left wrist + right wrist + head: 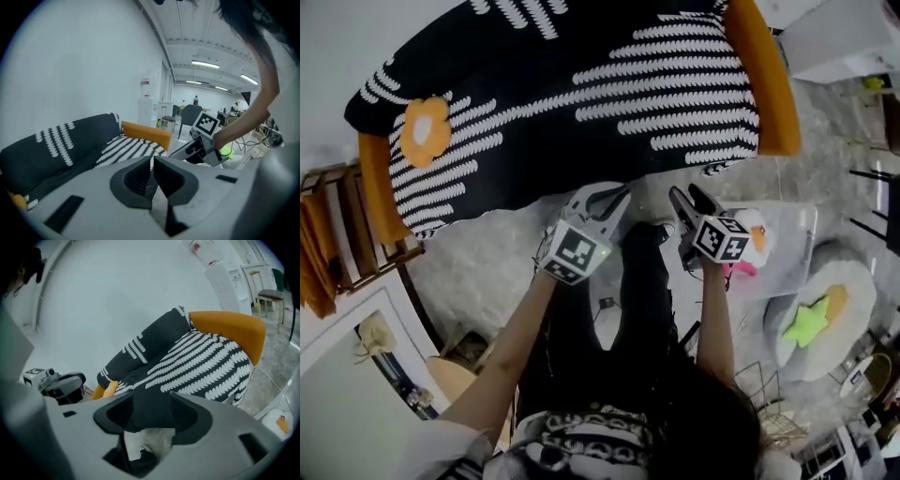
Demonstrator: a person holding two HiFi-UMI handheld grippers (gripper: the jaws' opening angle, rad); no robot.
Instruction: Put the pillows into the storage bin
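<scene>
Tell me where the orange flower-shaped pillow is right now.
The orange flower-shaped pillow lies at the left of the head view, on the black-and-white patterned sofa, near its orange armrest.

One sofa point(581, 84), one flower pillow point(426, 131), two claws point(609, 202) point(686, 199)

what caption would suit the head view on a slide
Person faces the striped sofa with a flower pillow on it; left hand-held gripper shut, right hand-held gripper open.
</scene>
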